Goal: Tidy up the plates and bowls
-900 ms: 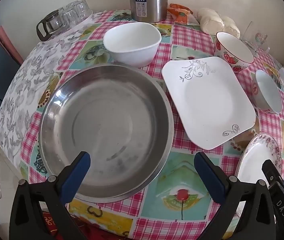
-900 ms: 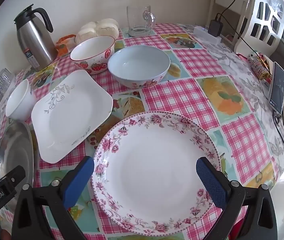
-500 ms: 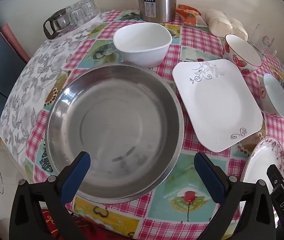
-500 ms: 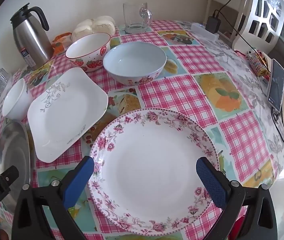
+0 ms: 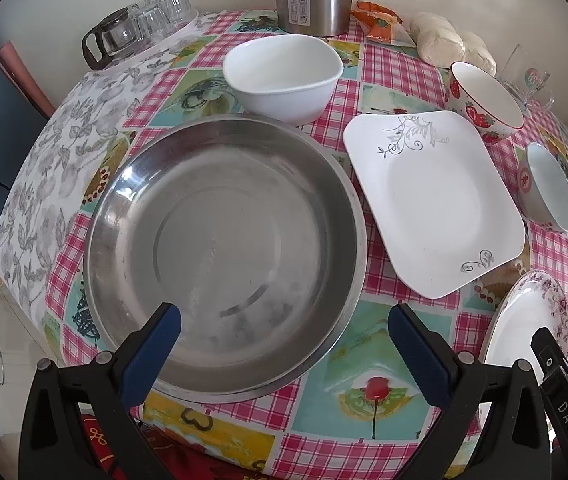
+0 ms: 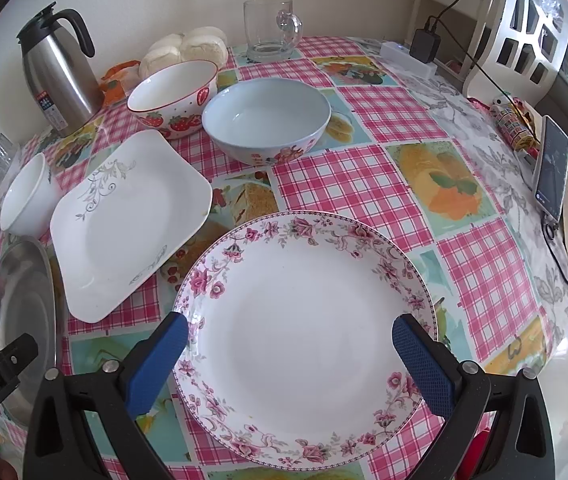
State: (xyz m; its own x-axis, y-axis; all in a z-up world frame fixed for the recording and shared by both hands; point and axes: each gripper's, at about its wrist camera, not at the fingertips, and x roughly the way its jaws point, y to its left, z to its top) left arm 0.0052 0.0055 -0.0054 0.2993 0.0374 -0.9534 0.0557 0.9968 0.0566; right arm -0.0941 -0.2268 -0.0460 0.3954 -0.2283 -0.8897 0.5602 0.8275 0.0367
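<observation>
Steel pan (image 5: 223, 240), floral plate (image 6: 304, 320): bare inside.

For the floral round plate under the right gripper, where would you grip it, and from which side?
Probably the near rim of the floral plate, coming in low from the table's front edge. It lies flat and shallow, so only its thin raised rim offers purchase. The right gripper hangs above it, jaws open wide.

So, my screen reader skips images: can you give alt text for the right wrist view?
The open right gripper hovers over a floral plate on a checked tablecloth. Behind it sit a square plate, a blue bowl and a strawberry bowl.
</observation>
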